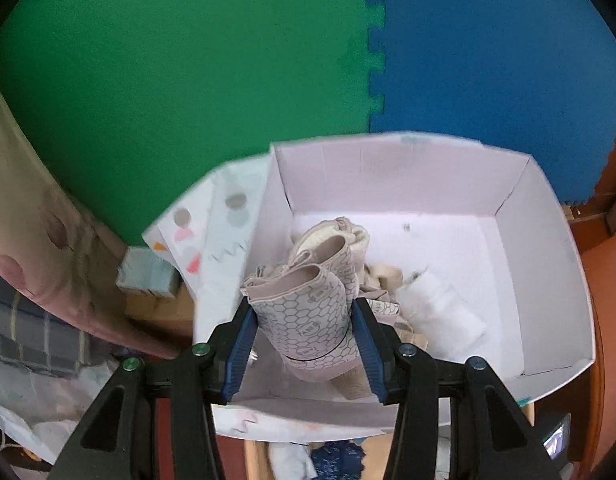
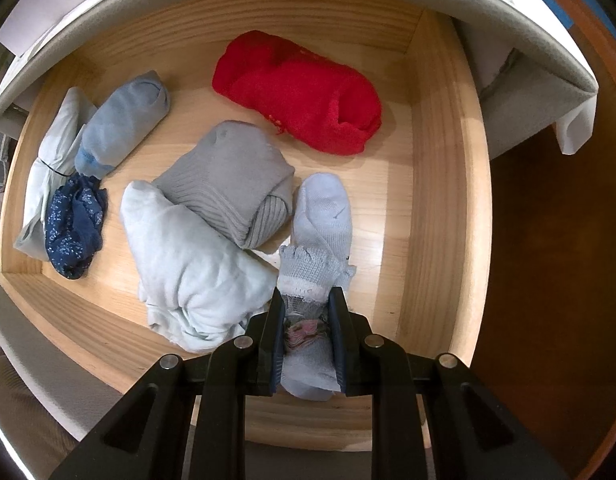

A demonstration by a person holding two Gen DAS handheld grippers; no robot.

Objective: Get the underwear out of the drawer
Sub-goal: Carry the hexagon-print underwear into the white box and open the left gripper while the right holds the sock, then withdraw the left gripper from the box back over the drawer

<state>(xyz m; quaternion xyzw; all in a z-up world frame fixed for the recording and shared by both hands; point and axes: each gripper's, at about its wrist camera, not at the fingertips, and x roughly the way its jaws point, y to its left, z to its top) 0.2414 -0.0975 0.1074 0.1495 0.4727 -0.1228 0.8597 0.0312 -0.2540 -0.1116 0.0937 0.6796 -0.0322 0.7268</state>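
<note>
Right wrist view showed your right hand-held gripper (image 2: 306,334) pinching the soft, light pale-blue rolled underwear (image 2: 321,224) by its frilled end inside the wooden drawer (image 2: 435,184), likely to sag.

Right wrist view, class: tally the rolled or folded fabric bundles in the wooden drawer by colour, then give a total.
Red: 1
Grey: 1
Navy patterned: 1
Pale blue: 4, including the one held in the right claw
Total: 7
</note>
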